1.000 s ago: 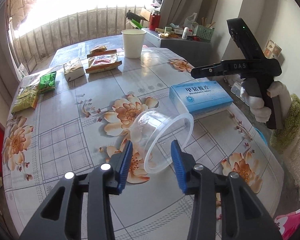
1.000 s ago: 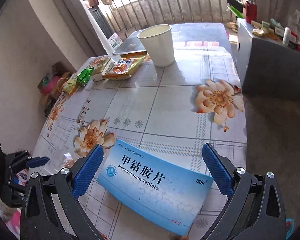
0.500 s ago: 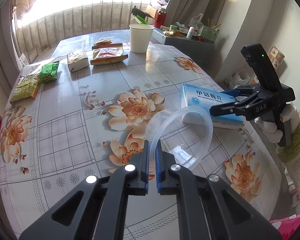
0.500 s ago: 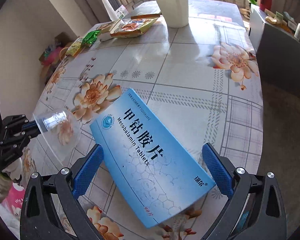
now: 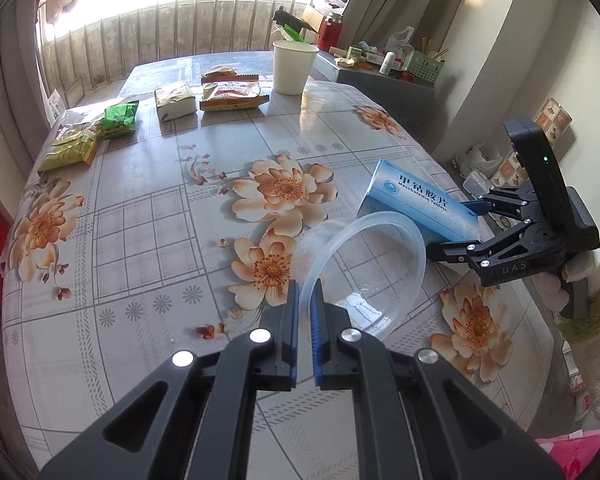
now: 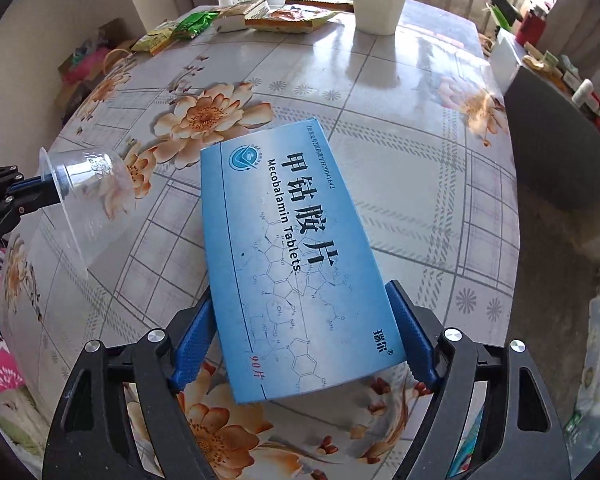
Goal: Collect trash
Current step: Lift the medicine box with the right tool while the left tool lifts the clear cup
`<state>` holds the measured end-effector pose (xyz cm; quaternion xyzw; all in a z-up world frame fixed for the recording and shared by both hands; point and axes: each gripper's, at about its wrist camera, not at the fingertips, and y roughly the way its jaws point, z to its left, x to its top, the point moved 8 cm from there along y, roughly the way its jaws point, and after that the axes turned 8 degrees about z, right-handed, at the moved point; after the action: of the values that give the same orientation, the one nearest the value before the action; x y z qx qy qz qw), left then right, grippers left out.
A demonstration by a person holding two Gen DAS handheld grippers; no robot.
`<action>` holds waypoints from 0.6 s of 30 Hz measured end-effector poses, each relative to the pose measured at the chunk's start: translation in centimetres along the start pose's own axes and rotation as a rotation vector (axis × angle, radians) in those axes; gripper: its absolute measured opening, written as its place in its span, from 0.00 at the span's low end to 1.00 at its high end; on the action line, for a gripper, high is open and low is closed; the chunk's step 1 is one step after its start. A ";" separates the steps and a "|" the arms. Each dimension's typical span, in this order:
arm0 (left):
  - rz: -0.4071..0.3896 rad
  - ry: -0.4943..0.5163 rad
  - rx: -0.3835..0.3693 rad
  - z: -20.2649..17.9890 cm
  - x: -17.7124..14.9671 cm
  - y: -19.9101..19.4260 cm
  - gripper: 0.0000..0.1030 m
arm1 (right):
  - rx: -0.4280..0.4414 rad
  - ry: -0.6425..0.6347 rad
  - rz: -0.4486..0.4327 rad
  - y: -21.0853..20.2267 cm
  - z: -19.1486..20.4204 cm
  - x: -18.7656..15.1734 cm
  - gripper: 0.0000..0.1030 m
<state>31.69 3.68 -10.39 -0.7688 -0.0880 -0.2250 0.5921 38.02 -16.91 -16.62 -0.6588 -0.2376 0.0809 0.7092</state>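
Observation:
A clear plastic cup (image 5: 364, 272) lies tipped over the flowered table (image 5: 140, 240), and my left gripper (image 5: 304, 284) is shut on its near rim. The right wrist view shows that cup (image 6: 92, 196) at the left, in the left gripper (image 6: 40, 184). A blue tablet box (image 6: 292, 248) lies flat near the table's right edge. My right gripper (image 6: 300, 292) straddles its near end; its jaws are closing and the blue pads meet the box's two long sides. The left wrist view has the box (image 5: 412, 200) behind the cup, with the right gripper (image 5: 452, 226) on it.
A white paper cup (image 5: 292, 66) stands at the far end, with snack packets (image 5: 228, 94) and green and yellow sachets (image 5: 118, 120) to its left. A dark cabinet (image 5: 384, 84) with clutter stands beyond the table's right side. A white-gloved hand (image 5: 580, 268) holds the right gripper.
My left gripper has shut on the cup's rim and tilted the cup up. The right gripper came down over the blue box, turned along its length, and narrowed onto its sides.

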 end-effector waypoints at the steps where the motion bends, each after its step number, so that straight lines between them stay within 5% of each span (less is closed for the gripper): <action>1: 0.004 -0.007 -0.007 -0.1 -0.6 -0.3 0.05 | 0.002 0.012 -0.005 -0.3 0.2 -0.6 0.74; 12: 0.034 -0.070 -0.058 -0.7 -6.6 -2.9 0.05 | 0.046 0.158 -0.091 -3.9 3.3 -9.5 0.74; 18: 0.046 -0.085 -0.060 -0.9 -8.4 -3.1 0.05 | 0.024 0.163 -0.111 -4.2 4.6 -10.7 0.86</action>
<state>22.78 4.81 -11.30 -0.7969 -0.0889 -0.1809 0.5695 25.83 -17.84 -14.91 -0.6404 -0.2142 -0.0098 0.7375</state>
